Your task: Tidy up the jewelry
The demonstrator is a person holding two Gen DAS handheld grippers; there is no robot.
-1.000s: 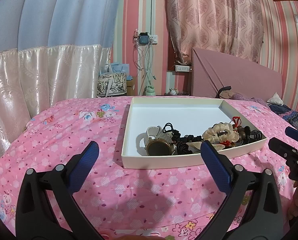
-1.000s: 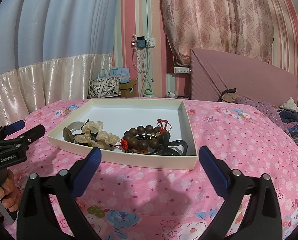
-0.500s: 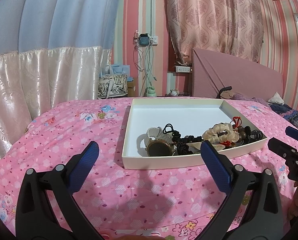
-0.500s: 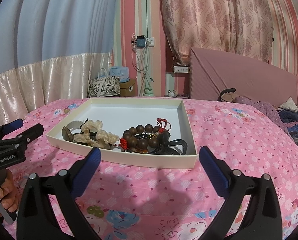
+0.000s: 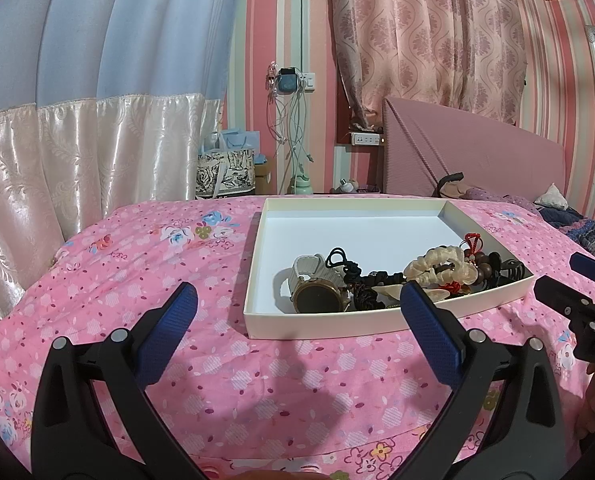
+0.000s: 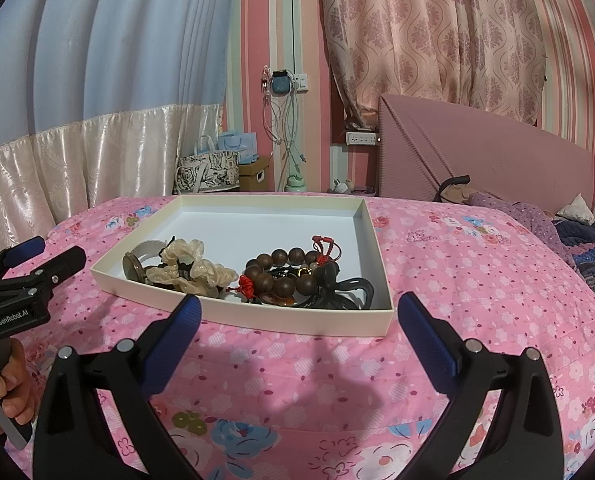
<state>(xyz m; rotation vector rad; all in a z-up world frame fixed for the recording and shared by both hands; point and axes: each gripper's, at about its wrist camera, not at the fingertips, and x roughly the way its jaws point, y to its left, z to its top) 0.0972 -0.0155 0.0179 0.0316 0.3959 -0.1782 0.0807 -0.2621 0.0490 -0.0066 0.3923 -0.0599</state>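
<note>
A shallow cream box (image 5: 309,326) (image 6: 233,316) lies on the pink flowered bedspread with jewelry heaped along its near side. In it are a watch with a white strap (image 5: 317,298), a cream scrunchie (image 5: 437,260) (image 6: 193,268), a brown wooden bead bracelet with red tassels (image 6: 281,272) and a black hair claw (image 6: 345,292). My left gripper (image 5: 297,316) stands open in front of the box's near left corner, nothing between its fingers. My right gripper (image 6: 297,320) is open too, just short of the box's near right edge.
The bedspread (image 5: 145,256) stretches left of the box. Behind the bed stand a patterned bag (image 5: 225,172), a cardboard box (image 6: 253,174) and hanging cables (image 5: 293,136). Clothes and a pillow (image 6: 577,208) lie at the right by the pink headboard.
Both views have crept slightly closer to the box. The jewelry has not moved and both grippers have stayed open.
</note>
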